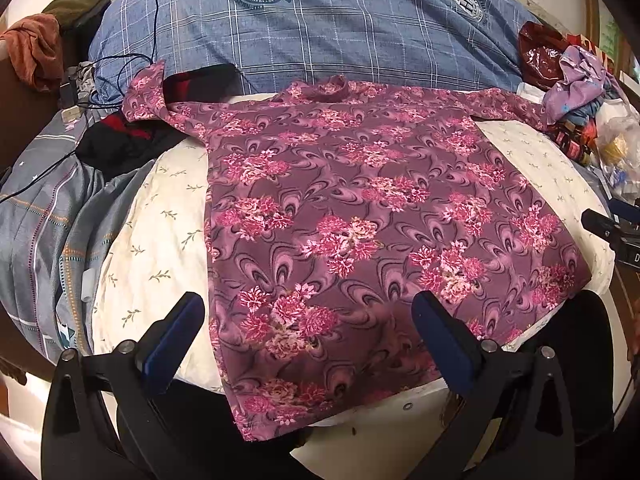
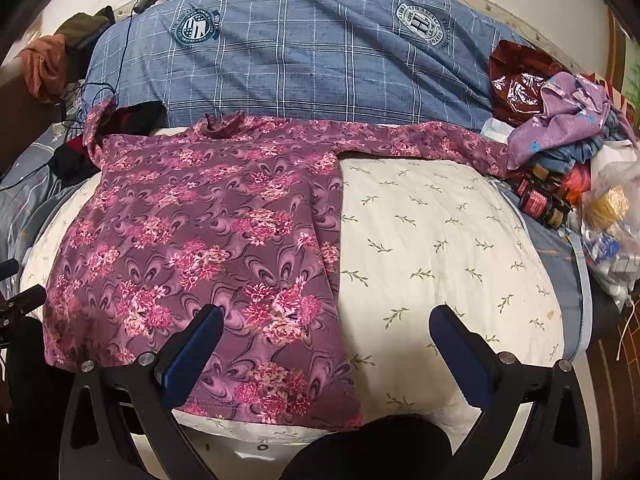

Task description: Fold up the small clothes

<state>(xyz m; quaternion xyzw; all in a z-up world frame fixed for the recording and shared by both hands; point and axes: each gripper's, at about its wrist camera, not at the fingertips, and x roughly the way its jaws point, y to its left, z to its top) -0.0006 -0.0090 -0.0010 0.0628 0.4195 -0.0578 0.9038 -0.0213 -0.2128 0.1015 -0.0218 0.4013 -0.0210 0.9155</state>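
Observation:
A purple long-sleeved top with pink flowers lies spread flat on a cream leaf-print pillow, collar toward the far side, sleeves stretched out left and right. My left gripper hovers open over the top's near hem, nothing between its blue pads. In the right wrist view the same top covers the left half of the pillow. My right gripper stands open above the top's right side edge near the hem. The right gripper's body shows at the left wrist view's right edge.
A blue plaid pillow lies behind the top. A heap of clothes, a red bag, bottles and plastic bags crowds the right. Dark cables, black-red cloth and a grey striped blanket lie at the left.

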